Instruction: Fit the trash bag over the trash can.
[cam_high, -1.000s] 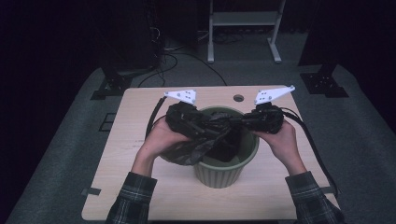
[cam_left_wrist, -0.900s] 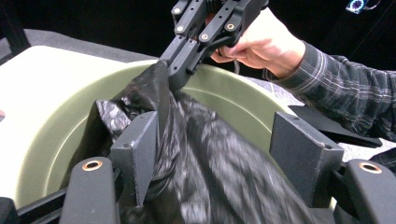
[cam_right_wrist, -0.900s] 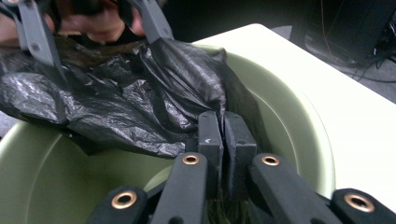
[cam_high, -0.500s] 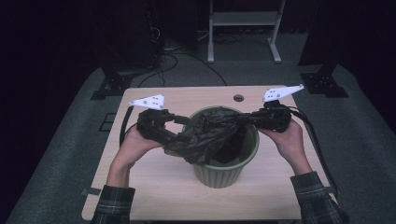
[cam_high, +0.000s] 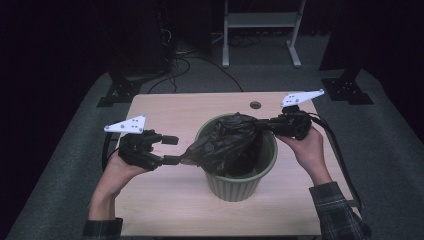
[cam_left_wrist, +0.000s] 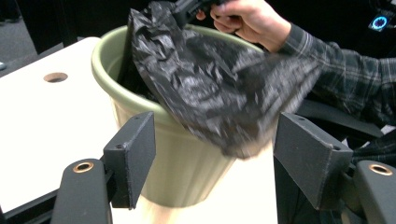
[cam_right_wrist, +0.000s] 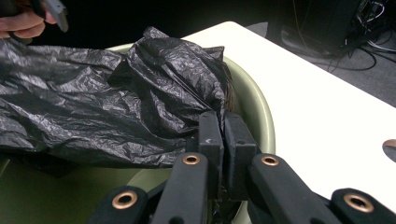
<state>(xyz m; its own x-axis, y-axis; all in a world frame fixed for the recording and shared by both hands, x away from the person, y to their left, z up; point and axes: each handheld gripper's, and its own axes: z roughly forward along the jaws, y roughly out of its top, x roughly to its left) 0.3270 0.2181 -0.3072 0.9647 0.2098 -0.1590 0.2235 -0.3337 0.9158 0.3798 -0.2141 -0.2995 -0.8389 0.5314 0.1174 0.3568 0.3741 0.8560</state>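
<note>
Crumpled black plastic bin bag (cam_high: 227, 142) drapes over the ribbed green plastic bin's (cam_high: 235, 182) rim, right gripper (cam_right_wrist: 222, 140) clamped shut on its far-side edge, left gripper (cam_left_wrist: 215, 154) jaws wide apart, empty, bag's loose end just ahead between them.

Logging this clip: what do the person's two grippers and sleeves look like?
Both the left gripper and the right gripper are black, with blocky rectangular jaws, brass-coloured rivets at the linkages, and a pale three-cornered plate dotted with small holes on top. A black cable trails from each. The sleeves are dark plaid.
</note>
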